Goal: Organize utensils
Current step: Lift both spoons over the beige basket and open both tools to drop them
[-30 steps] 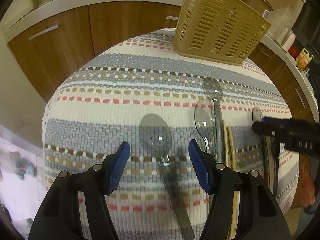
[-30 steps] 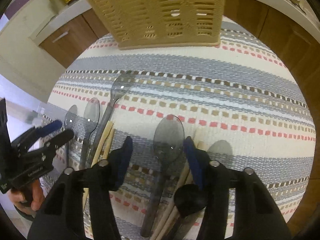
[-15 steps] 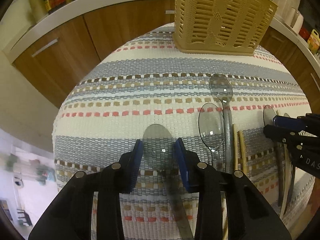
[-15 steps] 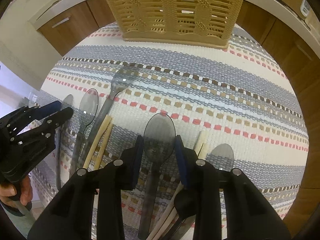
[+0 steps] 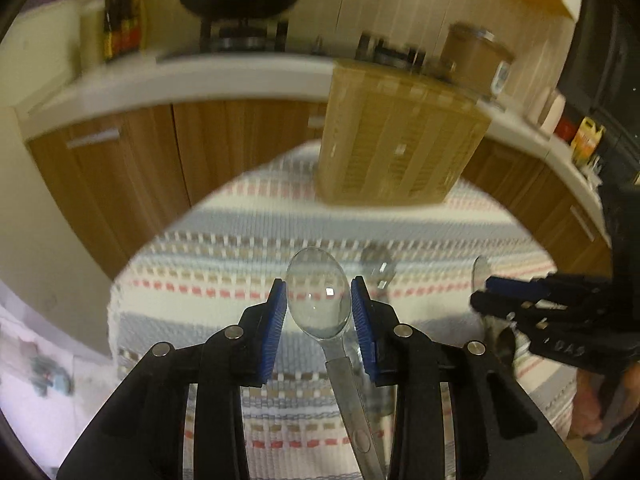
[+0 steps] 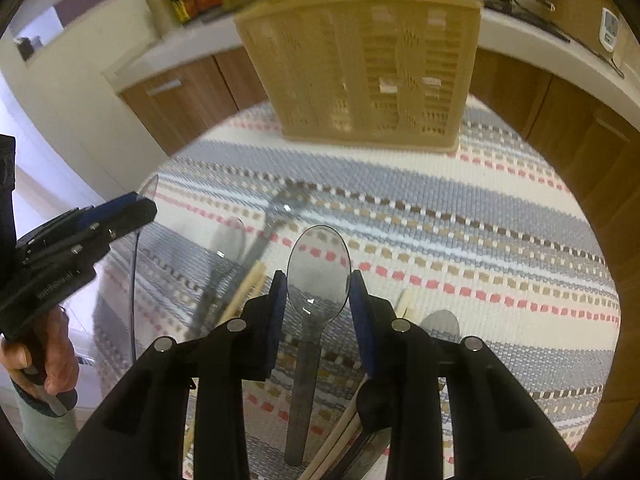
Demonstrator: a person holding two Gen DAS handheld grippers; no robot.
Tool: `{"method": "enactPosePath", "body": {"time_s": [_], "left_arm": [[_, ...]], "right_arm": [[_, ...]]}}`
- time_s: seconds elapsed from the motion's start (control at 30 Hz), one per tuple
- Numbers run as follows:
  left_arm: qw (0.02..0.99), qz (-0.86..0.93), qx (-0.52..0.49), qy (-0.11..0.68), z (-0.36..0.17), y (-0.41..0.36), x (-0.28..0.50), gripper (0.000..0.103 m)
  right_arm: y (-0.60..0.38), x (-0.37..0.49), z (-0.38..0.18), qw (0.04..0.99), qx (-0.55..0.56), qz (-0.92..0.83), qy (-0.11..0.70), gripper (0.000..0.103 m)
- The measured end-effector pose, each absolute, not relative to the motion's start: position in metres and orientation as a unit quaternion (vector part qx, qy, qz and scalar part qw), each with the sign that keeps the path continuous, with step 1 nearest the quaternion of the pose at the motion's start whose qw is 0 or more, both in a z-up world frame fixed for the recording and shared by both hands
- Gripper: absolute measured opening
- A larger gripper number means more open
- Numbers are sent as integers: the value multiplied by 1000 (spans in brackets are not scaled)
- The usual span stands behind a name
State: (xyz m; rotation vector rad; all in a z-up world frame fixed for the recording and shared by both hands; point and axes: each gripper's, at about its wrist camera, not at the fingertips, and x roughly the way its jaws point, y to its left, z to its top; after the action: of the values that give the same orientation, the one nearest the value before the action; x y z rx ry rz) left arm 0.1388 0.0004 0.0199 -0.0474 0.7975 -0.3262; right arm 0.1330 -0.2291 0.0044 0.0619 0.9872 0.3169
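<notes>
My left gripper [image 5: 319,304] is shut on a clear plastic spoon [image 5: 320,300], its blue pads pressing both sides of the bowl, and the spoon hangs above the striped cloth [image 5: 240,240]. My right gripper [image 6: 318,296] is shut on a smoky grey plastic spoon [image 6: 319,272] in the same way, also lifted off the cloth. The tan slotted utensil basket [image 6: 360,68] stands at the far edge of the table, ahead of both grippers. In the right wrist view the left gripper [image 6: 124,210] shows at the left with its spoon. The right gripper [image 5: 492,292] appears at the right of the left wrist view.
More clear spoons [image 6: 230,240] and wooden chopsticks [image 6: 248,284] lie on the cloth to the left of my right gripper, and chopsticks and a dark spoon [image 6: 372,404] lie under it. Wooden cabinets [image 5: 140,160] and a white counter with a pan and bottles stand behind the table.
Both grippers closed on their spoon bowls, then rose and tilted up, lifting the spoons off the cloth. The basket and counter now fill more of both views.
</notes>
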Motion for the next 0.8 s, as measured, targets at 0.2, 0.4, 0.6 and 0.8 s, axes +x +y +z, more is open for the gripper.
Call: {"method": "enactPosePath", "body": {"time_s": [0.2,0.4,0.6,0.8], "left_arm": [[940,-150,-29,304,68,-10,124,31],[967,-123,-28,223,115,-23,116,31],[978,-107,-31,177,145,-30,125,31],[987,-89,-20,130,168,-39,137,31]], "right_arm": [[-233,117,37,896,32,159,413,29],[-244,111,72,919,35,160,359,29],[-261,112,106,936,41,152,316,29],[-278,123,133,949,44,141,277,29]]}}
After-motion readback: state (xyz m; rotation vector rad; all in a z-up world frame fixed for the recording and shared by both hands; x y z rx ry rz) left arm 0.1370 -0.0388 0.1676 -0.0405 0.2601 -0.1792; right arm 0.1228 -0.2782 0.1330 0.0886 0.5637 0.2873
